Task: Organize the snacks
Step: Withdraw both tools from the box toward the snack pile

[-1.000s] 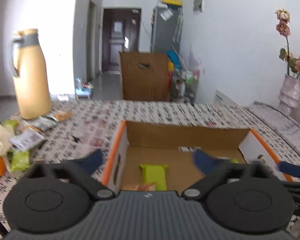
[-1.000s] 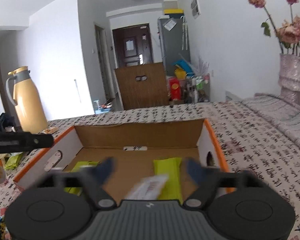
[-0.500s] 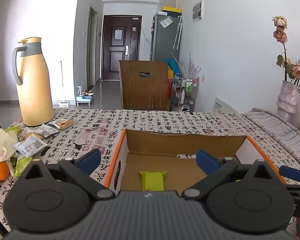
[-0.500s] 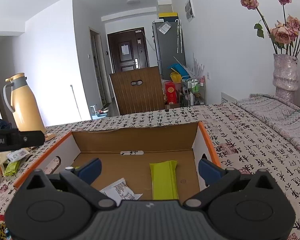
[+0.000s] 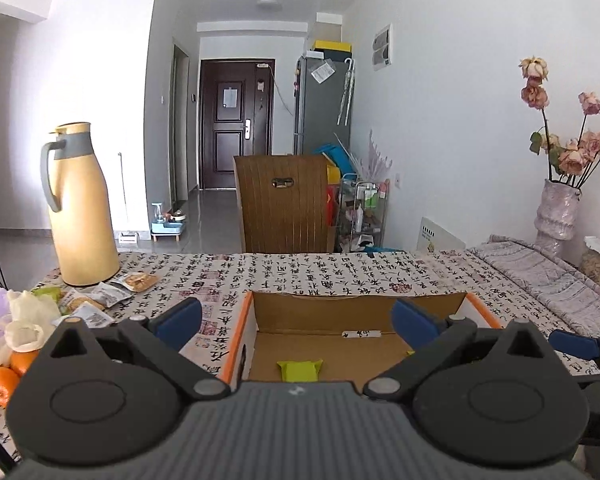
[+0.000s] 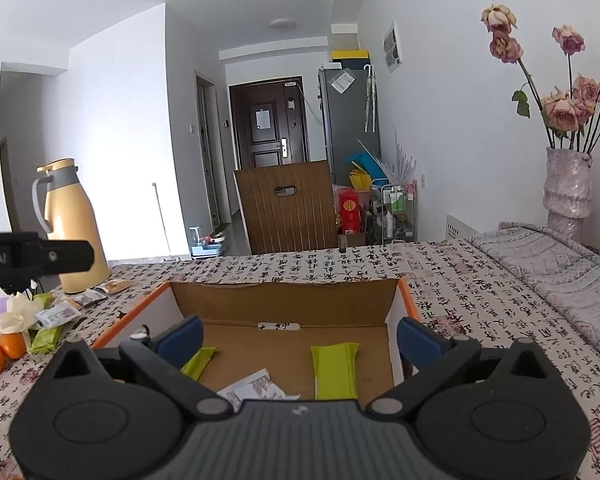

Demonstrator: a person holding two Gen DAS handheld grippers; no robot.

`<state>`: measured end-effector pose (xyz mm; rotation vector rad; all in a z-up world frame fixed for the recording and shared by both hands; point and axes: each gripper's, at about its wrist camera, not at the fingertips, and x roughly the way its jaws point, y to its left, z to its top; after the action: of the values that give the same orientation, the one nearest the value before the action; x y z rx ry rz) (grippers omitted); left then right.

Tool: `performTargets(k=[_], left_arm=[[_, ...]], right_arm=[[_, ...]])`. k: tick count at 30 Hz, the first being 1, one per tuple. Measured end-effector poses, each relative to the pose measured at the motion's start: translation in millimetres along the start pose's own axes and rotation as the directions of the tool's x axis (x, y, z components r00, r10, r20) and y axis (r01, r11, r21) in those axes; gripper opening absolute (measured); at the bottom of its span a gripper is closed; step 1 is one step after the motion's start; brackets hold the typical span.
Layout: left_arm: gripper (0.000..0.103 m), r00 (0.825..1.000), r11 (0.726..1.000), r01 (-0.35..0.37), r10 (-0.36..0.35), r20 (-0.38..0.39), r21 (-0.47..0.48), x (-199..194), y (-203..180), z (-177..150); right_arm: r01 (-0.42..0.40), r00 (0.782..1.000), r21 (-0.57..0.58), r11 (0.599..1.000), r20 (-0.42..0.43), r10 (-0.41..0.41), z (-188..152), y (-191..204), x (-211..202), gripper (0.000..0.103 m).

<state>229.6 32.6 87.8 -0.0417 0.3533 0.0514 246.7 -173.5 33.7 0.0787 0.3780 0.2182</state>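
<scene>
An open cardboard box with orange rims (image 5: 242, 332) (image 6: 392, 312) sits on the patterned tablecloth. It holds a green snack bar (image 6: 335, 370), a second green bar (image 6: 199, 362) and a white packet (image 6: 256, 388); one green bar shows in the left wrist view (image 5: 300, 370). My left gripper (image 5: 296, 318) is open and empty above the box's near left side. My right gripper (image 6: 298, 336) is open and empty above the box's near edge. Loose snack packets (image 5: 100, 298) (image 6: 56, 312) lie left of the box.
A yellow thermos (image 5: 82, 208) stands at the table's far left, with oranges (image 5: 2, 372) and white flowers (image 5: 26, 320) near it. A vase of dried roses (image 5: 558, 208) stands at the right on a folded grey cloth (image 6: 552, 264). A wooden chair back (image 5: 284, 204) is behind the table.
Both grippers have risen and pulled back from the box. The white packet left the right gripper and lies in the box. Both stay open.
</scene>
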Motion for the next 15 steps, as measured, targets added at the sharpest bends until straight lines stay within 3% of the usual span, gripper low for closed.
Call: performTargets(k=[15], left_arm=[[0.103,1.000,1.000,0.005,-0.005,0.010,-0.001,-91,3,-39]], right_arm=[[-0.042,0.999,0.001,0.999,0.020,0.042,-38,1,-80,0.103]])
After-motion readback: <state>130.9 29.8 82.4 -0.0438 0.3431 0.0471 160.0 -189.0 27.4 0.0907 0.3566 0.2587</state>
